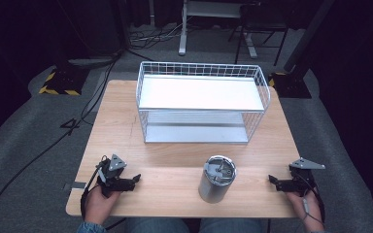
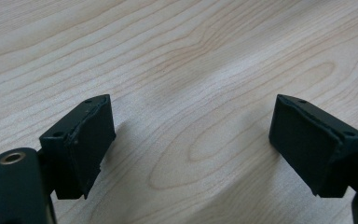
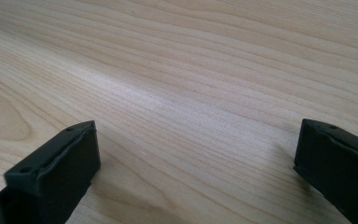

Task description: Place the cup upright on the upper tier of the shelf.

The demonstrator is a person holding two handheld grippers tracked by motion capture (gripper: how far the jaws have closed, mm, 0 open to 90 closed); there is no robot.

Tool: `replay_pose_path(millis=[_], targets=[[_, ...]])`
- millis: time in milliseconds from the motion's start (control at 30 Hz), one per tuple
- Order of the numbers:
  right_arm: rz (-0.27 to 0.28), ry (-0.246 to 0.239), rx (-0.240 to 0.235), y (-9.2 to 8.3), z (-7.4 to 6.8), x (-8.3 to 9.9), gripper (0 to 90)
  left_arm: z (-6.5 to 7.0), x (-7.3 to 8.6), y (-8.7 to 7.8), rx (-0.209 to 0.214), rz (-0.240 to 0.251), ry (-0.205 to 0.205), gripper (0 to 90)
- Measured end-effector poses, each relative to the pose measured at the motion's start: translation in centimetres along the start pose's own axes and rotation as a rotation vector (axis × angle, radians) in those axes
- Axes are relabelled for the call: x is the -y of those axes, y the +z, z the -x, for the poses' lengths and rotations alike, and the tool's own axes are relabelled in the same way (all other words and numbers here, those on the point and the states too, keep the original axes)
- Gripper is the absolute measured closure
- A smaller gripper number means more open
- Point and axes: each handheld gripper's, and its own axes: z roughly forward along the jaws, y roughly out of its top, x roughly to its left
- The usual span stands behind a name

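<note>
Wooden table, steel cup between left tongs and right tongs, both apart, forearms cut off.

A light wooden tabletop stands on grey carpet. Beyond the tabletop the room is dark, with black cables trailing across the carpet, a yellow-and-black striped base to its far left, and white desk legs behind.

- Right jaw of the left gripper: cut off by the frame edge.
- Right gripper: both jaws cropped at the bottom.
- Steel tumbler: lid detail too small to tell.
</note>
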Motion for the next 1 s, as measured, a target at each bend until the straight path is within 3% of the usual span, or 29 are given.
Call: replay_pose_path(millis=[500,633,800,1000], targets=[[-0.007,0.037,0.029,0.0,0.1,-0.2,0.7,0.0,-0.1,0.1,-0.005,-0.001,0.001,14.7],[0.013,0.062,-0.017,0.0,0.1,-0.7,1.9,0.0,-0.2,0.2,-0.006,0.002,0.000,14.7],[0.060,0.023,-0.043,-0.8,-0.8,-1.9,1.9,0.0,-0.3,0.2,-0.007,-0.002,0.000,14.7],[0.079,0.042,-0.094,-2.4,-2.0,-2.8,1.9,0.0,-0.3,0.3,-0.012,-0.001,-0.003,14.7]])
